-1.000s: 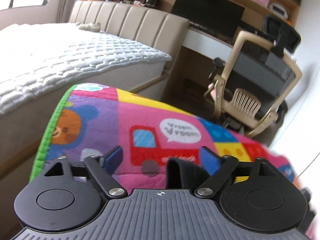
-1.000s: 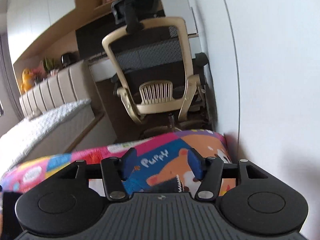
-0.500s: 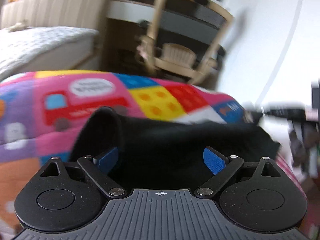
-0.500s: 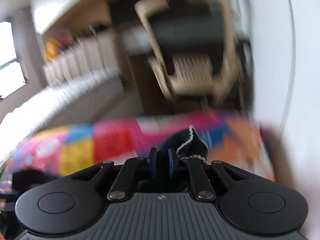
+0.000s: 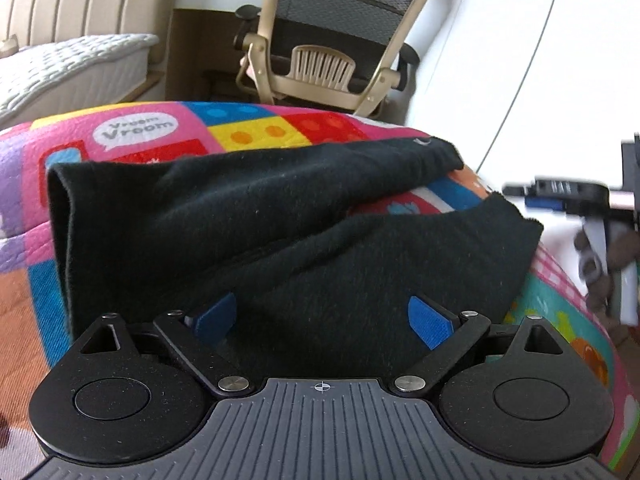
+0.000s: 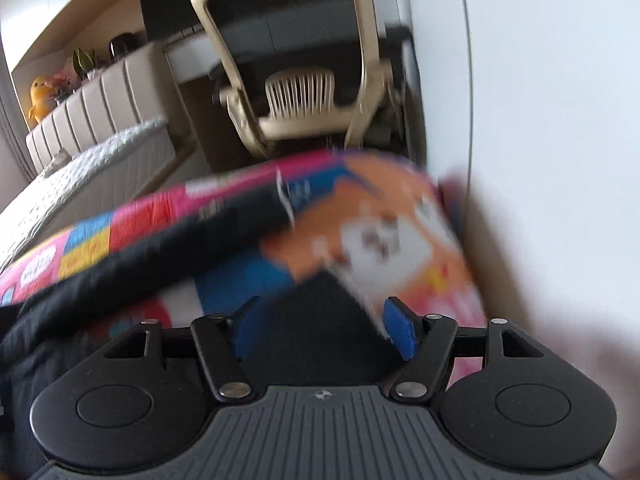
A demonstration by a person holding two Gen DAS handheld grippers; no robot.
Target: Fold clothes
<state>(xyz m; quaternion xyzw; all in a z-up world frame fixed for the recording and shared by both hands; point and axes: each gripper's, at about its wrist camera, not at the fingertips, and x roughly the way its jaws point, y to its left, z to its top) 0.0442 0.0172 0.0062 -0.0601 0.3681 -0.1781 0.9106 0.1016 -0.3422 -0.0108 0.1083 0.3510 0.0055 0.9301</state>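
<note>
Colourful mat [image 5: 248, 128] bears black garment [image 5: 280, 232]; left gripper [image 5: 322, 316] spread, right gripper [image 6: 324, 328] seemingly opening.

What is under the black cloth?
The black cloth lies on a colourful mat with cartoon pictures. The cloth hides the mat's middle, so what is printed there cannot be seen.

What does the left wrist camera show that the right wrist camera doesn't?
Only the left wrist view shows the right gripper at its far right edge, and the white Vroom Vroom speech bubble printed on the mat. Only the right wrist view shows the yellow plush toy beyond the bed's headboard. Both show the black fabric garment lying on the colourful cartoon play mat, the beige mesh office chair, and the bed with the white quilted cover.
</note>
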